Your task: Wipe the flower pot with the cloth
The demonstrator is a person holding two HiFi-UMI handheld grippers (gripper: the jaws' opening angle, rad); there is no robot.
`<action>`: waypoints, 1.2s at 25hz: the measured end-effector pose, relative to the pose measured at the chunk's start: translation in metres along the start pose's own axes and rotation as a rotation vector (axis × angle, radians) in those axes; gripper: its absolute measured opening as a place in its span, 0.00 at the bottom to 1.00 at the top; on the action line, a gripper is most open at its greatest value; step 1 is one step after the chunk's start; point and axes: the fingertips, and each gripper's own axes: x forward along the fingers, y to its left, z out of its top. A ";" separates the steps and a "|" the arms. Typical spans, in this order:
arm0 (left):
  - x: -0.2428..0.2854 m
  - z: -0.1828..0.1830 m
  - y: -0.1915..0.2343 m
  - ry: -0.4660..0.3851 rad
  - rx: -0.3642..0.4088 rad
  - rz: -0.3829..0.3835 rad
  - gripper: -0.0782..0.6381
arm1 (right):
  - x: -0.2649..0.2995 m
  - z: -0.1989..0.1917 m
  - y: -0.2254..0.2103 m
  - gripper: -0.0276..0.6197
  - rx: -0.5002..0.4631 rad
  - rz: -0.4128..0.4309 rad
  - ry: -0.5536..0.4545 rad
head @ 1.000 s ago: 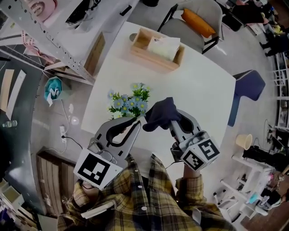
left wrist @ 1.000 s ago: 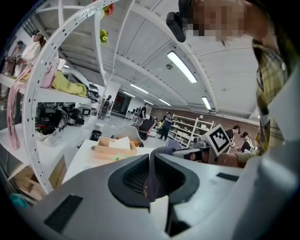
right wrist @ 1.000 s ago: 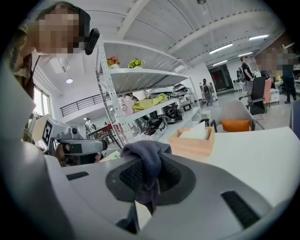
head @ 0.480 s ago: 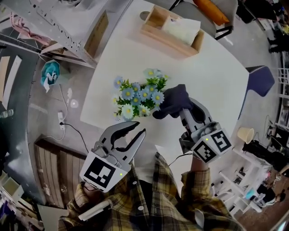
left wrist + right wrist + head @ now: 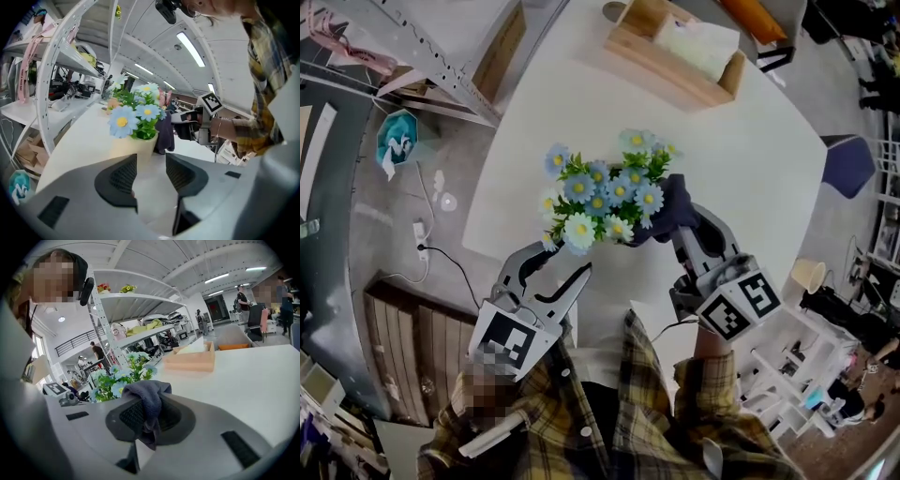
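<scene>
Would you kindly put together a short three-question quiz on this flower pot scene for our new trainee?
1. True or false: the right hand-held gripper is shut on the dark cloth.
2. The flowers in the flower pot are mostly: A red, B blue and white, C orange.
3. In the right gripper view, what stands on the table beyond the flower pot?
Key: 1 true. 2 B. 3 The wooden box.
</scene>
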 end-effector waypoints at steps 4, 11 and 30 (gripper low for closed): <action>0.003 0.002 0.024 -0.022 -0.006 0.045 0.44 | 0.004 -0.007 -0.003 0.08 0.008 -0.005 0.013; 0.013 0.010 0.044 -0.030 0.050 0.051 0.57 | 0.010 -0.014 -0.008 0.08 0.048 -0.018 0.019; 0.047 0.022 0.037 0.020 0.245 -0.039 0.67 | 0.028 -0.029 -0.009 0.08 0.128 0.017 0.070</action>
